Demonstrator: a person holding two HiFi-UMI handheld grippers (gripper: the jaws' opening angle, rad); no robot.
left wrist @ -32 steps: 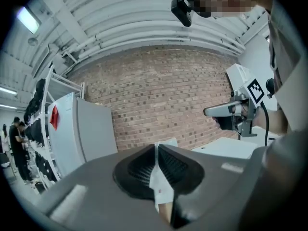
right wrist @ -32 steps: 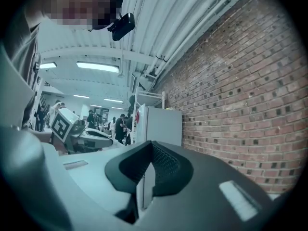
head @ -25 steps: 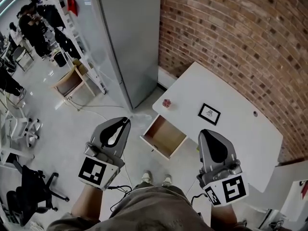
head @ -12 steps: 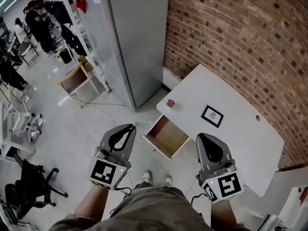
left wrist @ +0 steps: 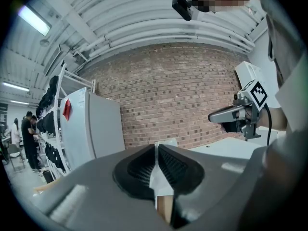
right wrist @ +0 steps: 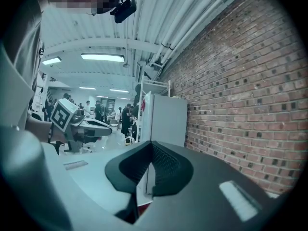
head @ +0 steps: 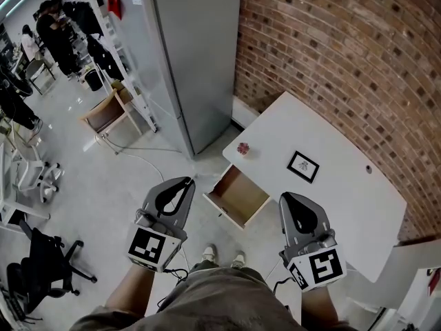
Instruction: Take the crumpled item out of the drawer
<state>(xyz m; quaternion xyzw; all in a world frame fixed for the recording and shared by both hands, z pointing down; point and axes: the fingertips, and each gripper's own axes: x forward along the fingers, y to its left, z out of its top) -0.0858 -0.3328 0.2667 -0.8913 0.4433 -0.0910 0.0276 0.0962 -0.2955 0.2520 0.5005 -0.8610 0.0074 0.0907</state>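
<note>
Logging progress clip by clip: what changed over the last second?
The left gripper and right gripper both edged slightly inward toward the drawer; nothing was taken hold of or let go. Fingers stay shut and empty, the drawer stays open, and the crumpled item stays on the desk.

Drawer (head: 238, 197) open, unobstructed above; brick wall (head: 344, 61) beyond.
</note>
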